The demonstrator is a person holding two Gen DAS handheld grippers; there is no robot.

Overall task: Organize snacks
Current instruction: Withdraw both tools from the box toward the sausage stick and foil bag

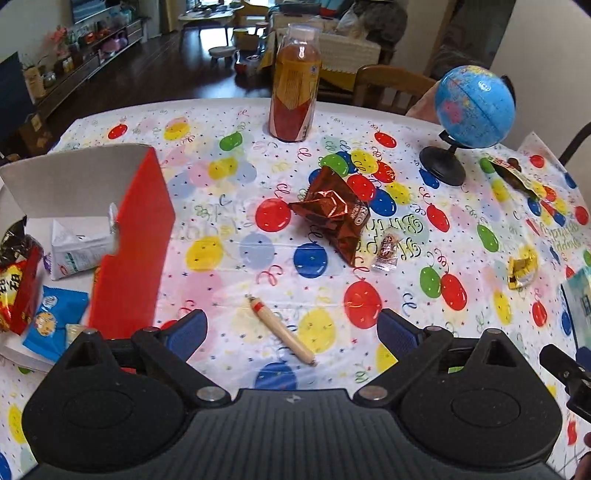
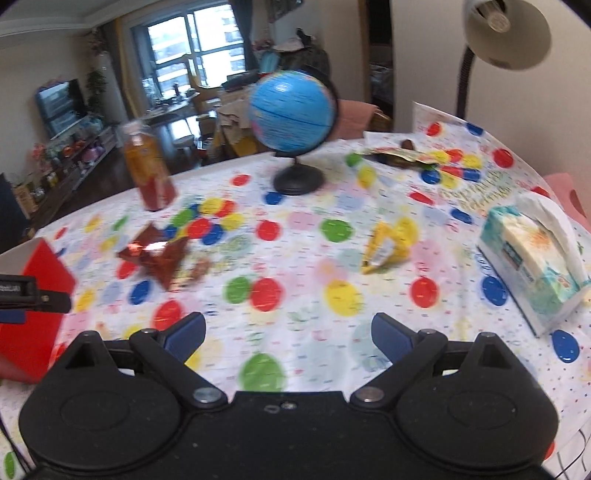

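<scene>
Two grippers hang over a table w/ a balloon-print cloth (image 1: 229, 258), both w/ jaws spread wide and nothing btwn them.

Left wrist view, left to right: a red box (image 1: 136, 236) w/ open top stands at the left edge; inside it a red-and-black snack bag (image 1: 16, 280), a white packet (image 1: 79, 242) and a blue packet (image 1: 55, 321). Just right of the box, the left gripper (image 1: 291, 332) points down at the cloth, a thin sausage stick (image 1: 282, 334) lying on the table btwn its blue pads (image 1: 186, 330), untouched. Farther back, centre: a crumpled brown foil bag (image 1: 332, 214), a small wrapped candy (image 1: 386, 251) just beside its right corner. Behind those, an upright bottle of amber drink (image 1: 293, 81). Right of it a globe (image 1: 474, 107) on a black stand, then a dark flat wrapper (image 1: 517, 177) near the far edge, and a yellow-gold wrapper (image 1: 522, 267) nearer.

Right wrist view (blurred): red box at left, brown foil bag, bottle, globe, yellow wrapper mid-right. Right gripper (image 2: 288, 334) is over bare cloth, no snack near its pads. At far right a tissue pack (image 2: 535, 258) w/ a tissue sticking up, and a desk lamp (image 2: 506, 33) above.
</scene>
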